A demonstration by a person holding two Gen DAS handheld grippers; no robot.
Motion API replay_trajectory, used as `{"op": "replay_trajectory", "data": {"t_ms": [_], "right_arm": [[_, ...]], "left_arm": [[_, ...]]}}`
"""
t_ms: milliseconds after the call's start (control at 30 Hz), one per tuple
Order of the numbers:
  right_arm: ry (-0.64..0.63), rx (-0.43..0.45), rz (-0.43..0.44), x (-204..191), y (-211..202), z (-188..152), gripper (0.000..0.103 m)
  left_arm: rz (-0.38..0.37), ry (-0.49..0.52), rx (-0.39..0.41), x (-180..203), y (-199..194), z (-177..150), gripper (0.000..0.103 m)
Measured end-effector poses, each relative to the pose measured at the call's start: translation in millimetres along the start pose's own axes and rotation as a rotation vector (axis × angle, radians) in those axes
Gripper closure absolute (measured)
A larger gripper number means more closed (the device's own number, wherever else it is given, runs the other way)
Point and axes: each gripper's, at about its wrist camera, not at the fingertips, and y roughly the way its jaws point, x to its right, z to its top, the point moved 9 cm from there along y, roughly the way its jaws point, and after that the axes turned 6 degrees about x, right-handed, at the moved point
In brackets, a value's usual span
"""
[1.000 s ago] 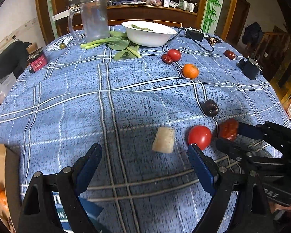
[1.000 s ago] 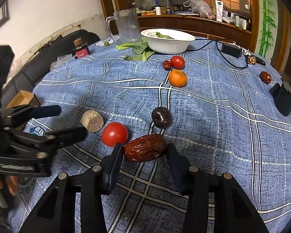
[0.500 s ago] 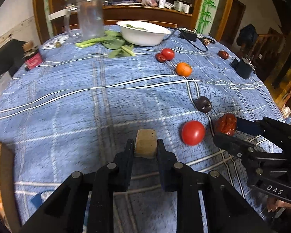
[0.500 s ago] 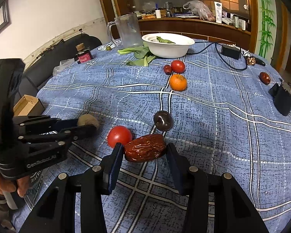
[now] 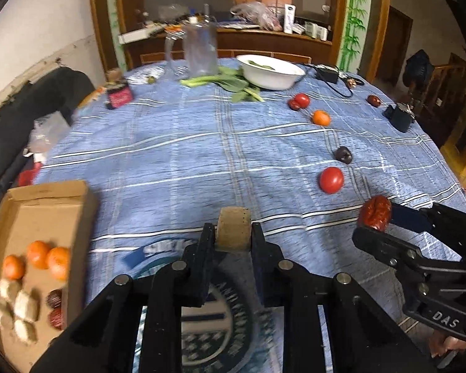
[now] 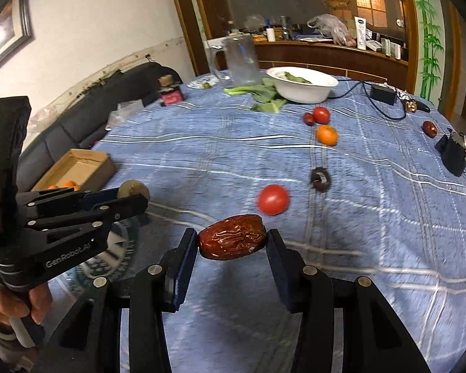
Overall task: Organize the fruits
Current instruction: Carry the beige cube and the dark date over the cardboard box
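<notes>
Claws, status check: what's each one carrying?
Left claw shut on beige chunk. Right claw shut on red date. Box at left, path clear.

tablecloth (image 5: pixel 177 155): woven cloth, matt | box (image 5: pixel 46 208): cardboard | date (image 6: pixel 233 237): glossy, wrinkled | bowl (image 6: pixel 301 88): smooth

White lettering reading "GenRobot.AI" runs along the black body of the left gripper (image 6: pixel 133 197), as the right wrist camera shows. The letters "DAS" stand on the black frame of the right gripper (image 5: pixel 374 219). Lettering on the round emblem (image 5: pixel 214 310) of the tablecloth is too blurred to read.
</notes>
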Motion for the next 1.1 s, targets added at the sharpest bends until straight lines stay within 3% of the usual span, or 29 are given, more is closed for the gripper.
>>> {"op": "replay_trajectory", "data": {"t_ms": [633, 1100], "right_arm": [[-0.063, 0.01, 0.084, -92.2, -7.1, -9.7, 0.053], [-0.153, -0.003, 0.147, -154.7, 3.4, -10.8, 0.053]], "left_arm": [[0.141, -0.032, 0.094, -69.7, -61.7, -22.7, 0.081], [0.209, -0.096, 0.112, -124.9, -84.3, -38.1, 0.081]]}}
